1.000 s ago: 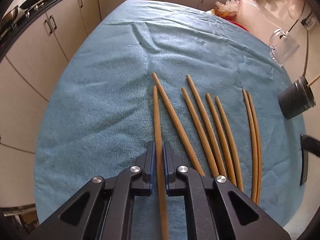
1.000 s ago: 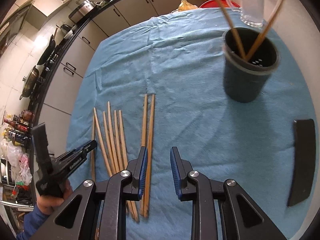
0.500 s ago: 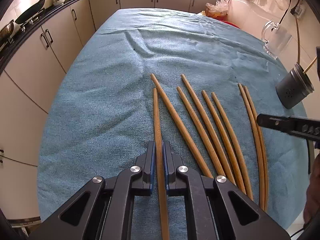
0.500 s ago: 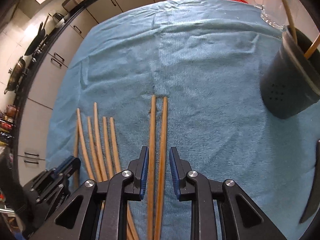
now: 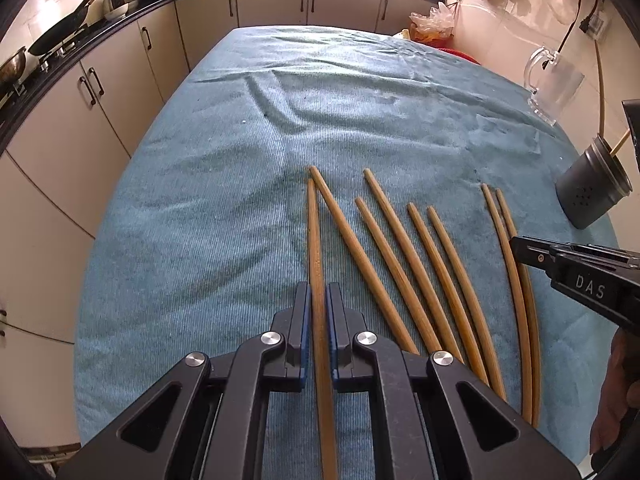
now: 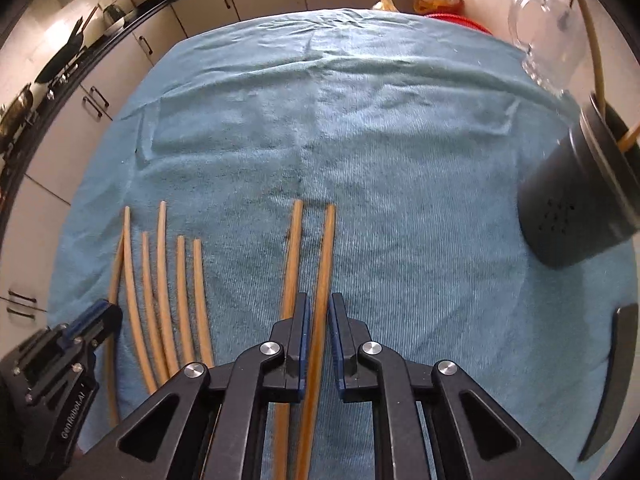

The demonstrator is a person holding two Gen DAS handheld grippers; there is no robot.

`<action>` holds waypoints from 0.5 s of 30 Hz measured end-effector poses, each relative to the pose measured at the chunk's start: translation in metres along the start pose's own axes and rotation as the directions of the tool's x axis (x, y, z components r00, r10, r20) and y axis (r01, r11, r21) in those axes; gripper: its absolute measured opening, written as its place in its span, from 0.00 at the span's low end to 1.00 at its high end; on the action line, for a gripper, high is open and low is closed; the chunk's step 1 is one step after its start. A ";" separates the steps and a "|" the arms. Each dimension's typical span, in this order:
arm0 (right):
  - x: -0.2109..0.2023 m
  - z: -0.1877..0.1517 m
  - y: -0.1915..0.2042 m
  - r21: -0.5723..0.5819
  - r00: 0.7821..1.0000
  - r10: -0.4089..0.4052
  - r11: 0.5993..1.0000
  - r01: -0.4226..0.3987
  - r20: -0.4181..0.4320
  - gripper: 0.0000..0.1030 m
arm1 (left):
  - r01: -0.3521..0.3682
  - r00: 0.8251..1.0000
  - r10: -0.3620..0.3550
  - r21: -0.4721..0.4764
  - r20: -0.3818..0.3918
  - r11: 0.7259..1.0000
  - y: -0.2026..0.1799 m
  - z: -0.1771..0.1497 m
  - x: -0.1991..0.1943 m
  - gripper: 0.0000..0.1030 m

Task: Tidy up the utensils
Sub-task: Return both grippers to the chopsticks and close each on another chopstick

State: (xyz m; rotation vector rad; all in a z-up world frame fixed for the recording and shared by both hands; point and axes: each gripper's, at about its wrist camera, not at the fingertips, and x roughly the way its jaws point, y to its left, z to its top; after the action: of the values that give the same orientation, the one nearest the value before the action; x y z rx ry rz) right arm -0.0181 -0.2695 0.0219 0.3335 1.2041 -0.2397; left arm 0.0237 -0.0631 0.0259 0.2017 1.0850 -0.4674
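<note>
Several wooden chopsticks lie side by side on a blue towel. My left gripper is shut on the leftmost chopstick, which runs between the pads. My right gripper straddles the right chopstick of the rightmost pair; its jaws are narrowly apart, with a small gap to the right pad. The pair's other chopstick lies just outside the left finger. A dark holder with chopsticks in it stands at the right; it also shows in the left wrist view.
A clear glass mug stands behind the holder near the wall. A flat black object lies at the towel's right edge. Cabinets and a counter with pans run along the left and far side.
The right gripper has come down and forward onto the rightmost pair and narrowed around one chopstick. The left gripper stays shut on its chopstick, its view slightly raised.
</note>
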 end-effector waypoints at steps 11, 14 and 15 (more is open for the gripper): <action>-0.025 0.000 -0.013 0.031 0.998 0.038 0.999 -0.039 0.045 0.07 | 0.015 1.000 -0.014 -0.017 0.027 1.000 0.000 0.008 -0.016 0.06; -0.044 -0.001 -0.018 0.043 0.995 0.057 0.997 -0.060 0.080 0.07 | 0.018 0.998 -0.016 -0.029 0.057 0.999 0.000 0.012 -0.029 0.06; -0.050 -0.001 -0.019 0.047 0.994 0.066 0.996 -0.070 0.090 0.07 | 0.017 0.998 -0.015 -0.032 0.068 0.999 0.000 0.014 -0.033 0.06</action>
State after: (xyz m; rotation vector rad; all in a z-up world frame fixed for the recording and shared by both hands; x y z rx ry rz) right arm -0.0427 -0.2867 0.0659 0.4028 1.0988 -0.2235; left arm 0.0221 -0.0599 0.0621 0.1475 1.0280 -0.4676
